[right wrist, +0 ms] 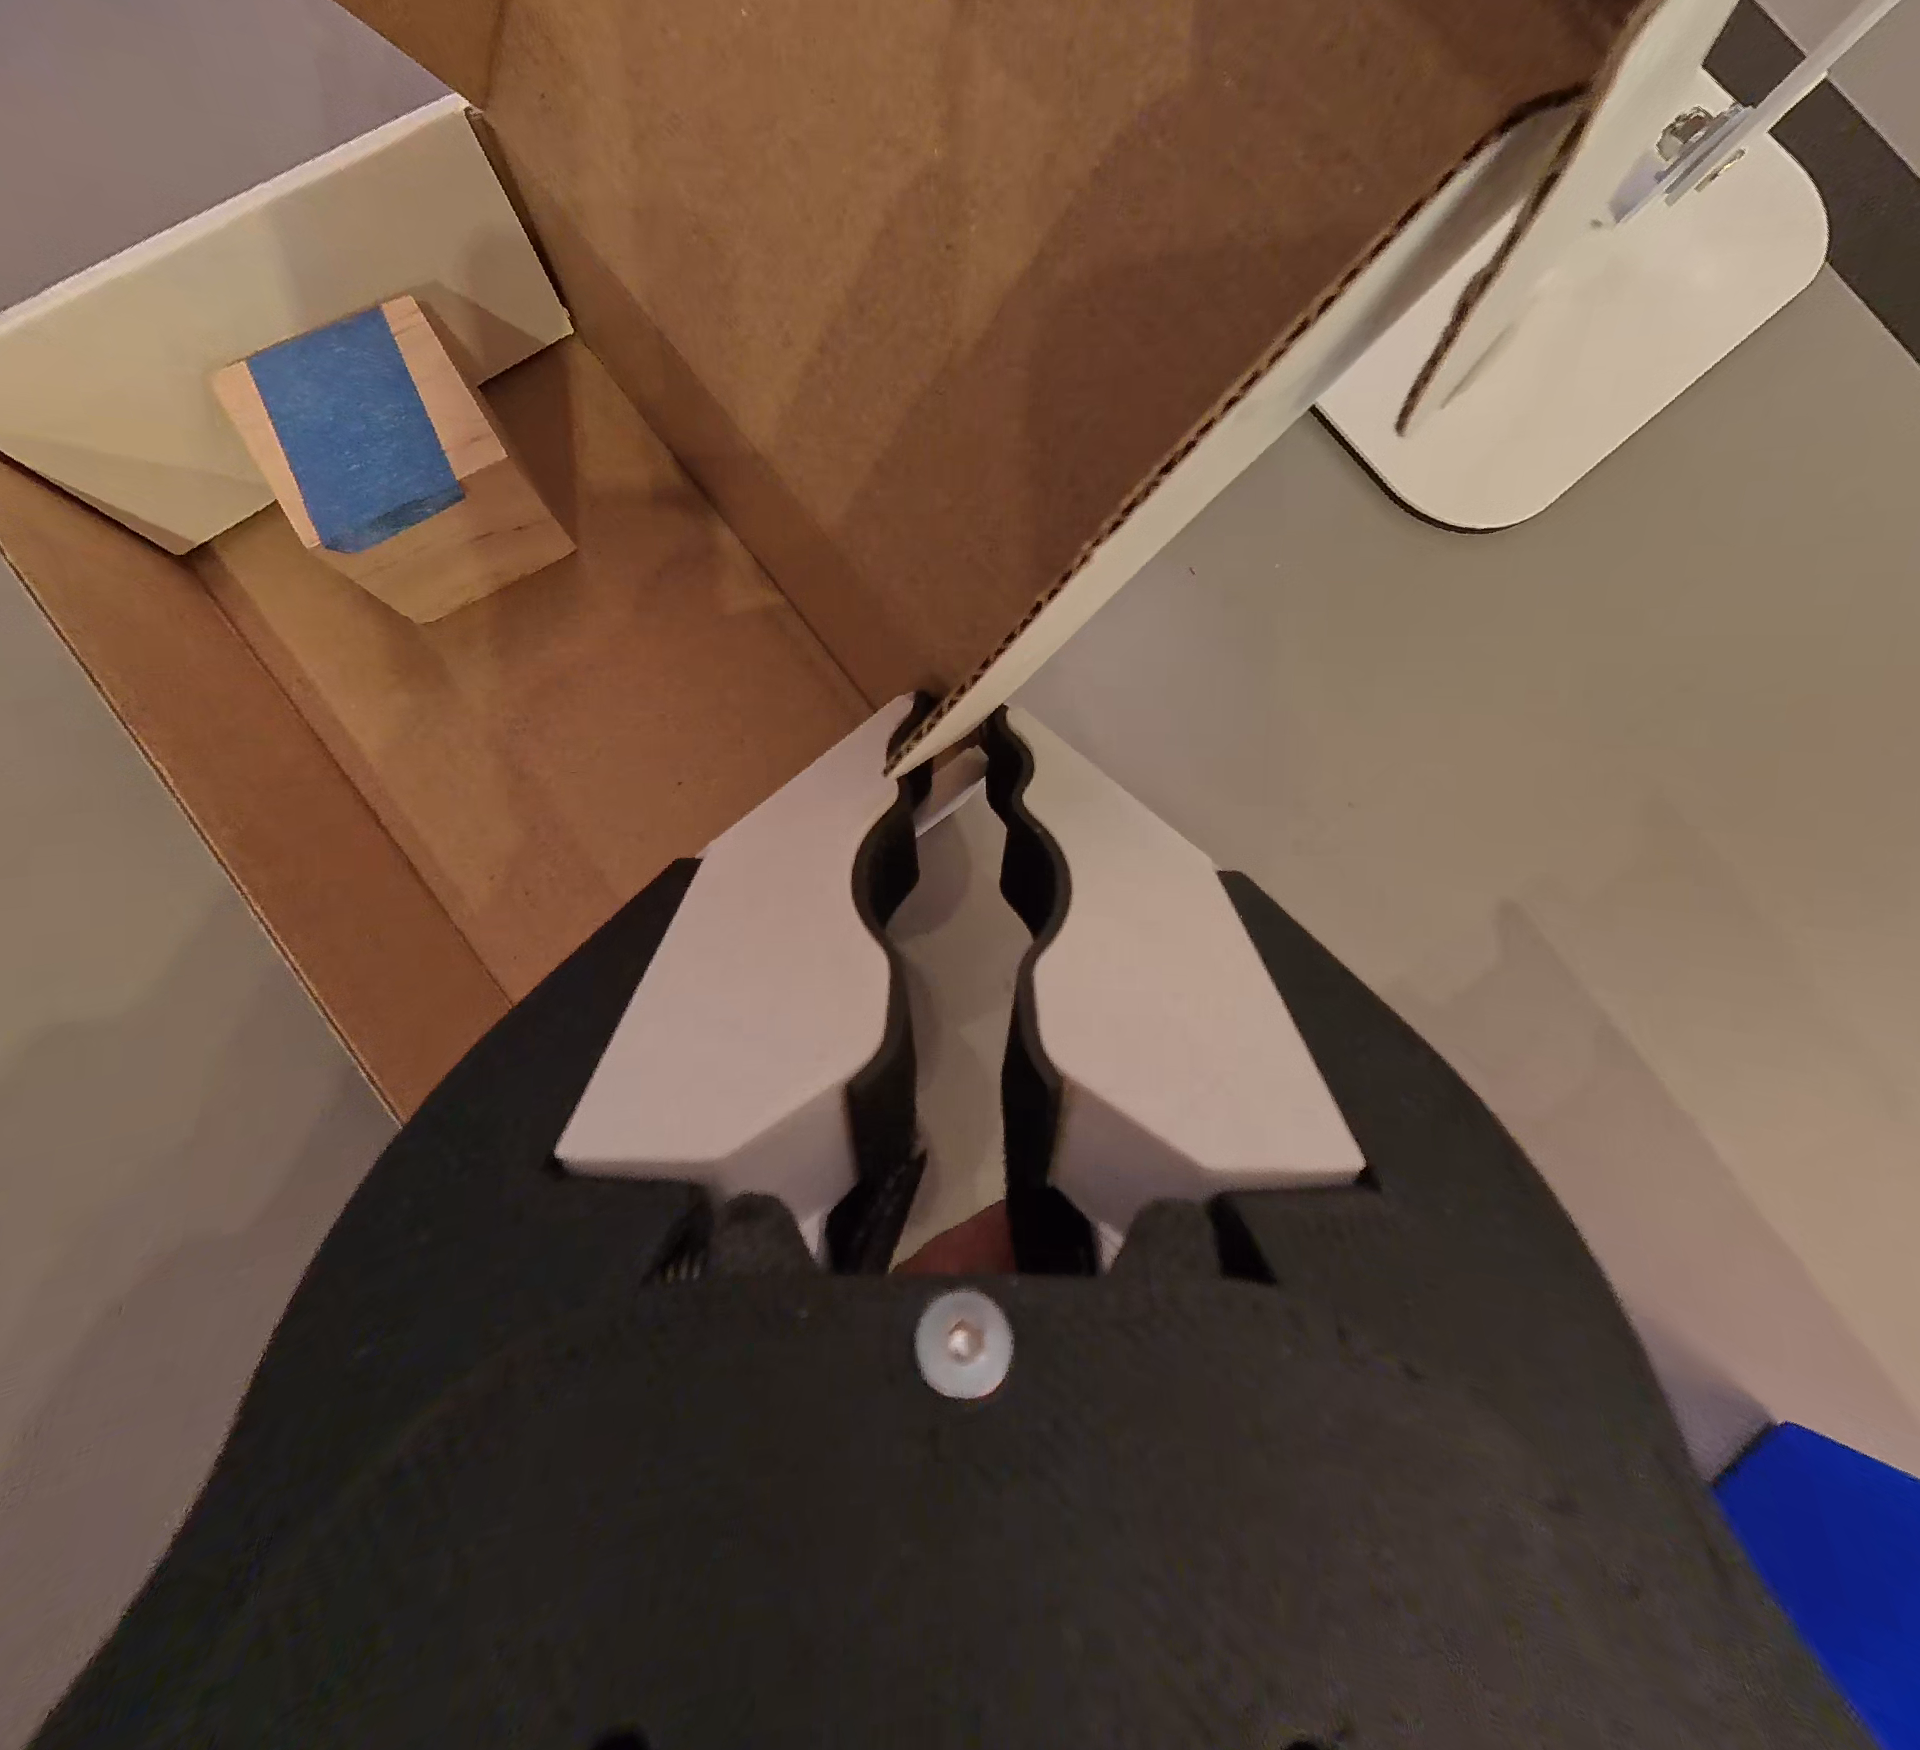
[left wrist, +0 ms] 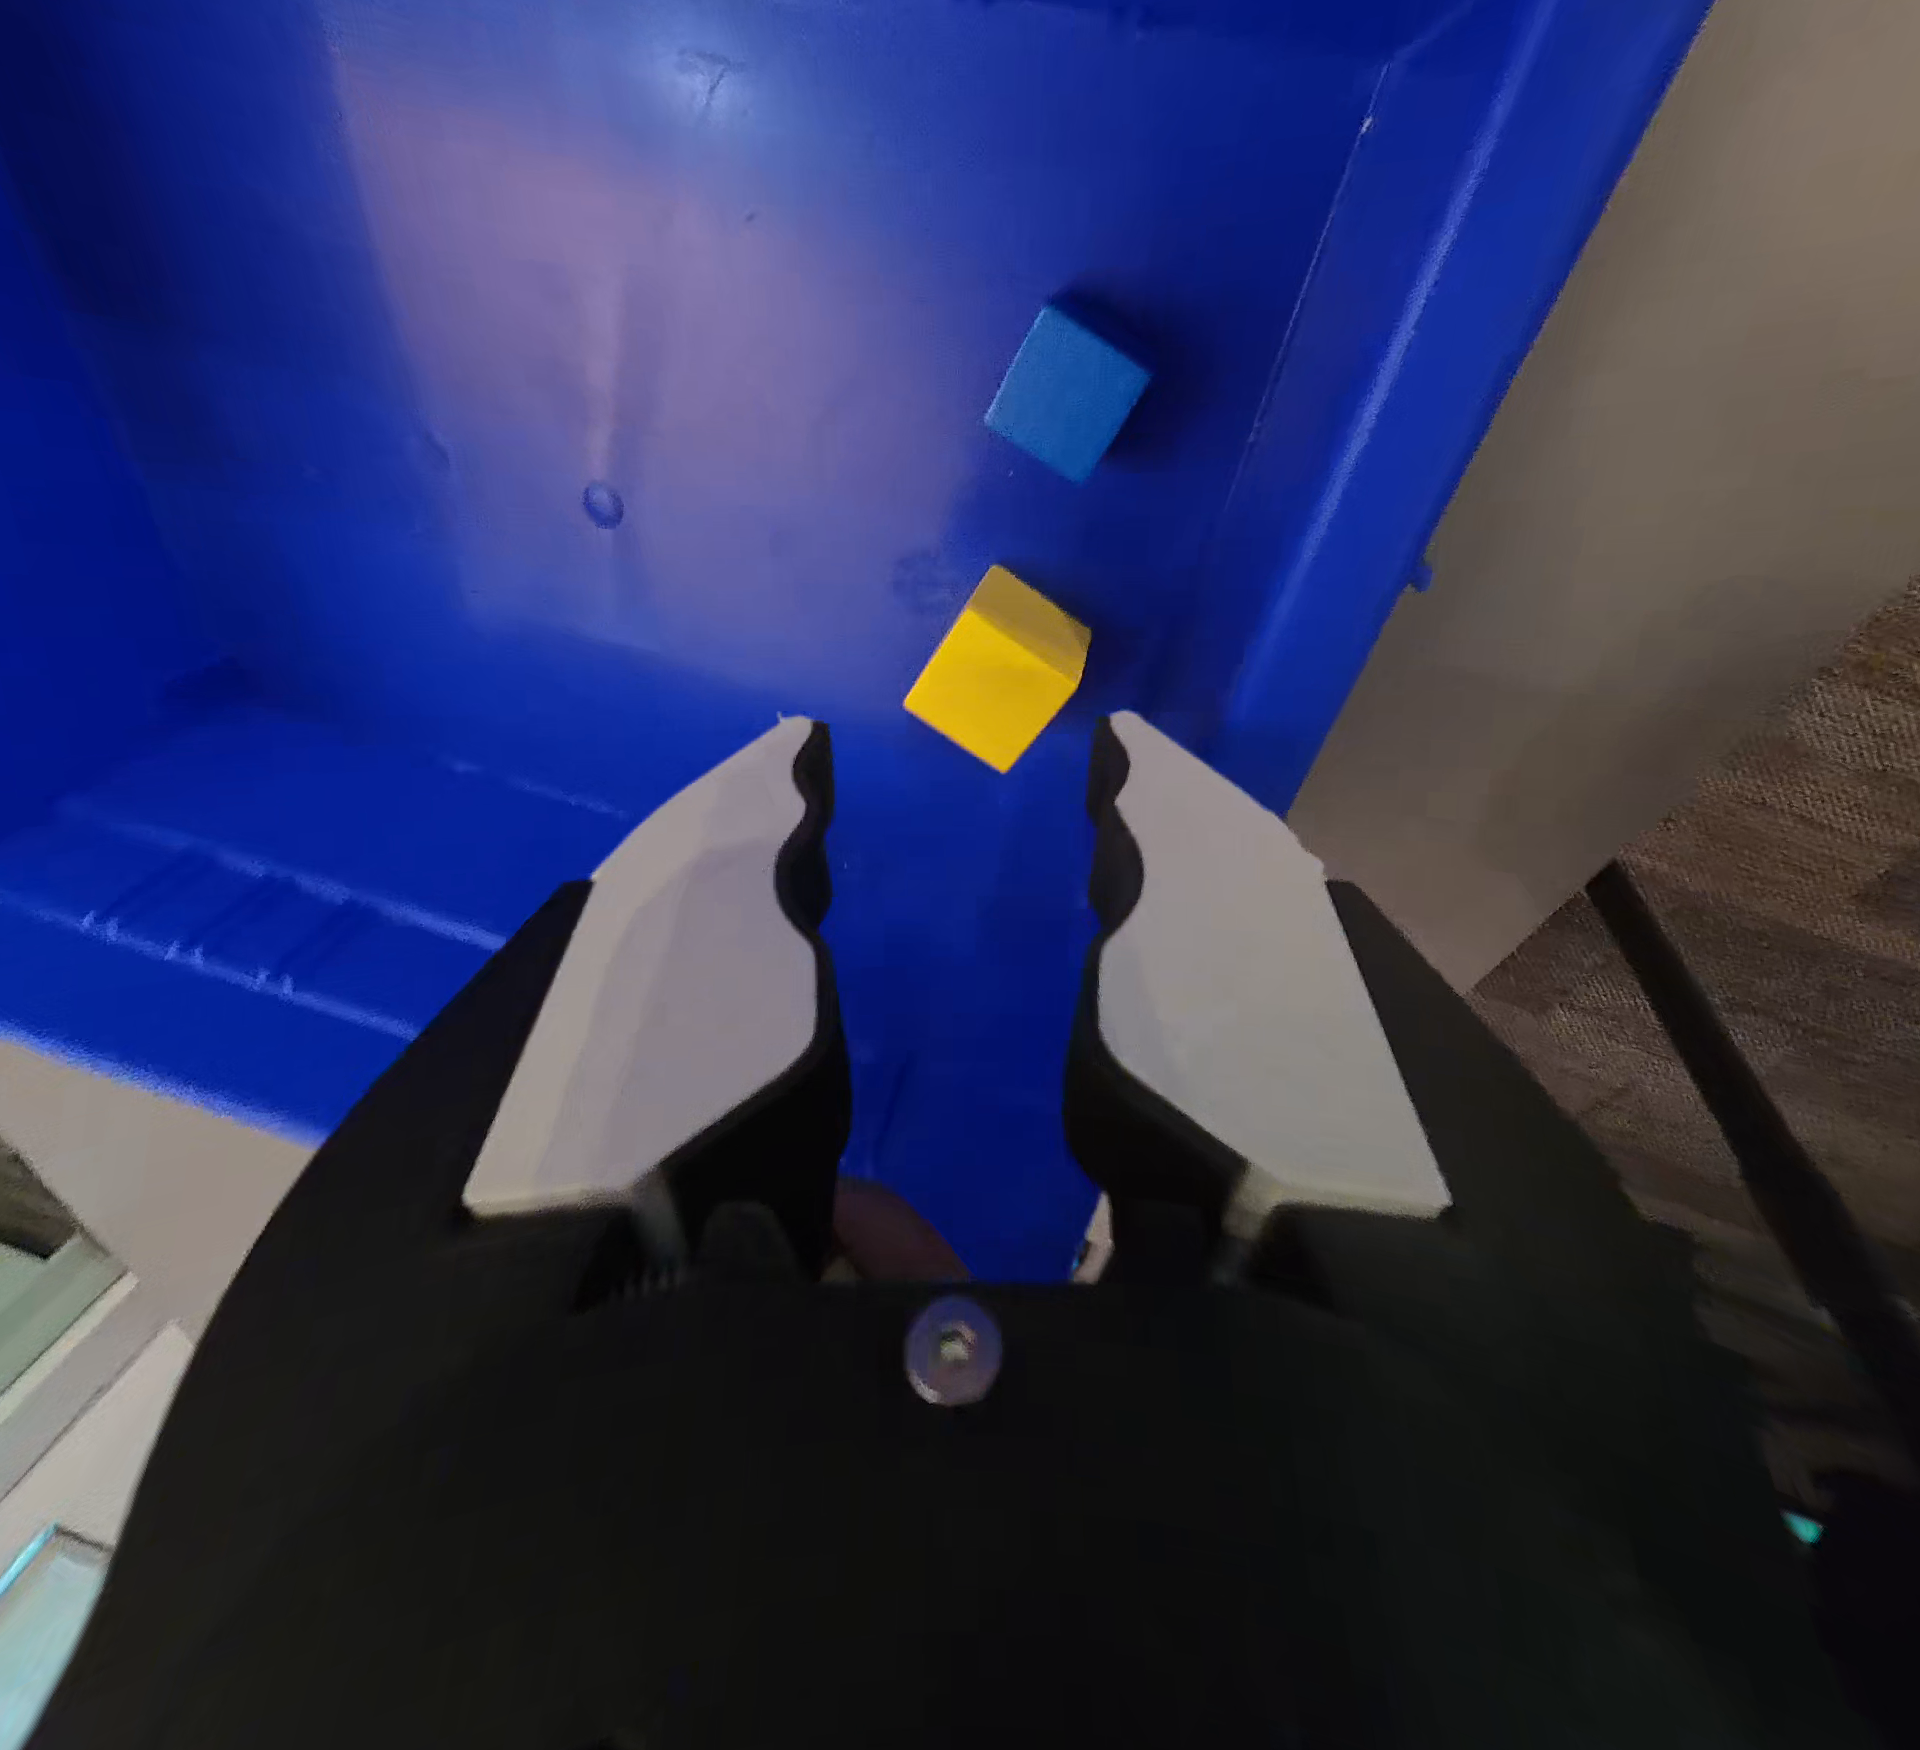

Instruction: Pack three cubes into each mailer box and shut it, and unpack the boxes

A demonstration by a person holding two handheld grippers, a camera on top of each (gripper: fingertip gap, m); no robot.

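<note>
In the left wrist view, a yellow cube [left wrist: 997, 666] and a blue cube [left wrist: 1068, 391] lie on the floor of a blue plastic bin [left wrist: 623, 298], near its right wall. My left gripper [left wrist: 956, 734] is open and empty, held over the bin with its tips just short of the yellow cube. In the right wrist view, my right gripper [right wrist: 951, 739] is shut on the corner of the raised lid flap [right wrist: 935, 246] of a cardboard mailer box [right wrist: 312, 817]. Inside the box a wooden cube with blue tape [right wrist: 390, 453] rests against a white inner flap.
The bin and the box stand on a pale table [right wrist: 1455, 869]. A white stand base [right wrist: 1621, 329] sits on the table right of the box lid. A corner of the blue bin [right wrist: 1829, 1555] shows at lower right. Carpet floor [left wrist: 1787, 869] lies past the table edge.
</note>
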